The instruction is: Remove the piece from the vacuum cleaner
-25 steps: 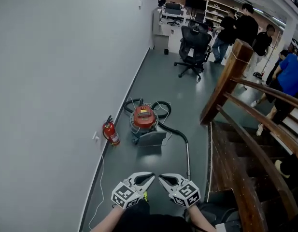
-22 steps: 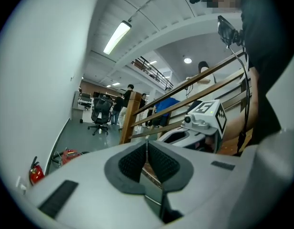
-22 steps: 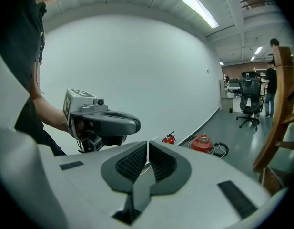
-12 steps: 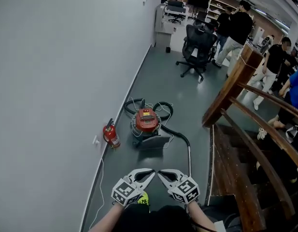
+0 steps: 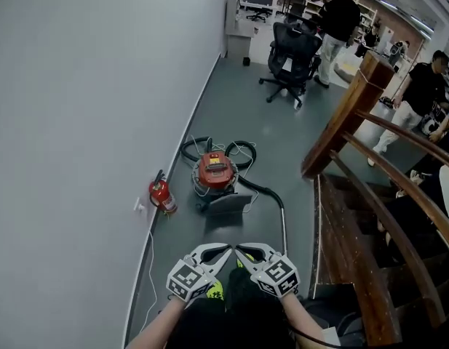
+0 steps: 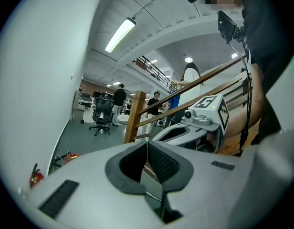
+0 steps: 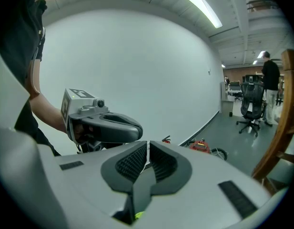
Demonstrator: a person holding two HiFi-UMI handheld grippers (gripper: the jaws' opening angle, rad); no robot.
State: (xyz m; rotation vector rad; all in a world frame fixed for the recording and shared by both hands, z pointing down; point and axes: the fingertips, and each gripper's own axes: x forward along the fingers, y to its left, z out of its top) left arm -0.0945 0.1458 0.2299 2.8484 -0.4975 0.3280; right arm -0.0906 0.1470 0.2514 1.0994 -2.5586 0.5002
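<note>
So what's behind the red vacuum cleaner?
Black hose lies looped on the floor just behind the vacuum cleaner. Farther back stands an office chair. Where the hose joins the body is hidden by the vacuum cleaner itself.

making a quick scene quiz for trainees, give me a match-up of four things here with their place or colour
Things:
1 vacuum cleaner
2 fire extinguisher
3 office chair
4 stair railing

Descriptions:
a small, red, against the wall
b black, farthest away
c red, with a long black hose
d brown wood, at the right

Pairs: 1-c, 2-a, 3-b, 4-d
</note>
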